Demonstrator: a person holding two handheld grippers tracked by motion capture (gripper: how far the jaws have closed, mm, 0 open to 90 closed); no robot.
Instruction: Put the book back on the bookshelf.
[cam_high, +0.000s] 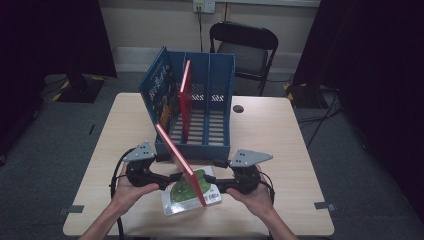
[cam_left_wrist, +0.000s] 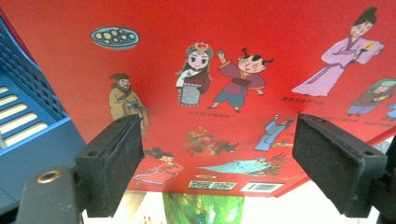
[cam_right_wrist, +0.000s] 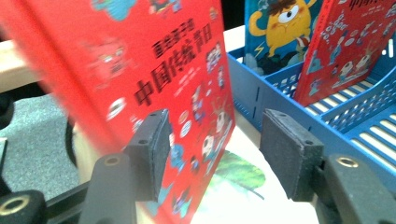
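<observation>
A red picture book (cam_high: 180, 162) stands tilted on its lower edge on a green and white book (cam_high: 175, 199) that lies flat at the table's front. It leans to the left over my left gripper (cam_high: 170, 179). In the left gripper view the back cover (cam_left_wrist: 224, 70) spreads ahead of my left gripper (cam_left_wrist: 219, 135), whose jaws stand wide apart with nothing between them. My right gripper (cam_high: 212, 184) is at the book's right side. Its jaws (cam_right_wrist: 217, 135) are partly apart beside the front cover (cam_right_wrist: 154, 84), and the pads do not press on it.
A blue three-slot file holder (cam_high: 220, 100) stands behind, with a blue book (cam_high: 157, 85) leaning in its left slot and a red book (cam_high: 186, 95) upright beside it. A black chair (cam_high: 245, 45) stands beyond the table (cam_high: 270, 145). Dark curtains hang on both sides.
</observation>
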